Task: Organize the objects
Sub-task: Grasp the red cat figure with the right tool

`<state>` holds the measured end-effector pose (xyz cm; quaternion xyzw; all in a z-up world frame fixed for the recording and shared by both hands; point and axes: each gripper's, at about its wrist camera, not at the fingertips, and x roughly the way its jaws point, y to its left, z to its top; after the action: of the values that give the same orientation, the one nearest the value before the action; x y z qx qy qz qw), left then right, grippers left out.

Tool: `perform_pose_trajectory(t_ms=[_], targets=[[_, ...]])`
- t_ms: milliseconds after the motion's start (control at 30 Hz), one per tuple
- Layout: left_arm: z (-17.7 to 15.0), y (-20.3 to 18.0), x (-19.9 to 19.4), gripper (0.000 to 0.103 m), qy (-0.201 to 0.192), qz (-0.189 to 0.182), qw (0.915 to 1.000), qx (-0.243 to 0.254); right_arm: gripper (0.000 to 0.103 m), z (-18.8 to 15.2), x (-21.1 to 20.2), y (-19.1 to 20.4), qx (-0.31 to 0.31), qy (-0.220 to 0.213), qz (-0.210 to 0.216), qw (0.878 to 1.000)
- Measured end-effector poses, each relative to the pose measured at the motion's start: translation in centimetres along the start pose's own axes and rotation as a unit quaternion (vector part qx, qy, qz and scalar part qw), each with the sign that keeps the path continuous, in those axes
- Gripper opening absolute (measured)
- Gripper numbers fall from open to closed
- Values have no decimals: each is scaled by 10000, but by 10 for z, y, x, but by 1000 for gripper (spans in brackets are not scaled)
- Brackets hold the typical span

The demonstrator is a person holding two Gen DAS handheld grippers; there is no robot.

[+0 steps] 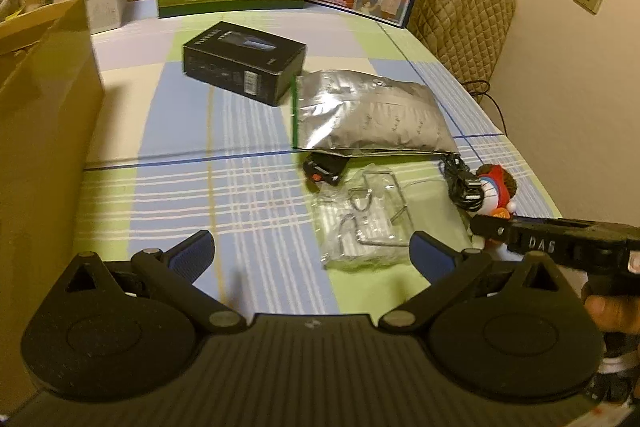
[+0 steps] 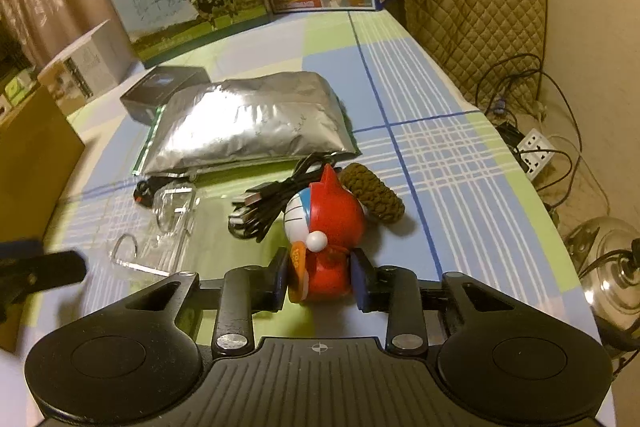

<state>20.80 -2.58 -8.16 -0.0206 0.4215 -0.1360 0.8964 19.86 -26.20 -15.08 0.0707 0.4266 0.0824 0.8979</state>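
At the far left stands an open cardboard box (image 1: 48, 99), tall-walled, hard against the bench (image 1: 248, 187) edge, and that looks to me like where things are meant to go. The left gripper (image 1: 312, 251) hangs over the checked cloth with its jaws spread wide and nothing between them, so it offers no help if something drops.

Moving right, a black carton (image 1: 244, 63) lies flat, and beside it a silver foil pouch (image 1: 368, 111) (puffy, slick-looking, the sort that slides). Just in front of the pouch is a small black and red gadget (image 1: 324, 169), then a clear plastic bag of metal hooks (image 1: 360, 223), then a coiled black cable (image 2: 272, 203) with its plug ends loose.

Then the toy: a red and blue cat figurine (image 2: 324, 227) lying on the bench, the right gripper (image 2: 320, 283) closed around its lower body, one pad on either flank. A brown knitted ring (image 2: 372, 195) sits just behind it.

The risk I see is in that hold. The figurine is rounded, glossy plastic and gripped low, with the heavy head sticking out ahead of the jaws, so a quick lift could let it pivot or squirt free. The cable touches the toy's side too, and a loop could snag and drag along. On the way left, the toy must pass over the hooks bag and clear the box wall; a low carry would knock one or the other.
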Motion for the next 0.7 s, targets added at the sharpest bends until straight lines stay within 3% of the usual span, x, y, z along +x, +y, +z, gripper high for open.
perform_pose_trajectory(t_ms=[233,333,533,633,700], targets=[[4,-20,20,100,31,-167,9989,432,28,-15,-12,8,40,145,80,9999],[5,-27,32,94,110,-224,9984,512,28,-21,-17,8,189,133,76,9997],[2,-40,49,89,132,-86,9973,723,28,-25,-21,8,273,88,80,9996],[3,-38,50,78,112,12,9969,778,28,-25,-21,8,258,68,70,9996],[1,-35,50,65,172,16,9967,796,28,-26,-21,9,211,55,47,9998]])
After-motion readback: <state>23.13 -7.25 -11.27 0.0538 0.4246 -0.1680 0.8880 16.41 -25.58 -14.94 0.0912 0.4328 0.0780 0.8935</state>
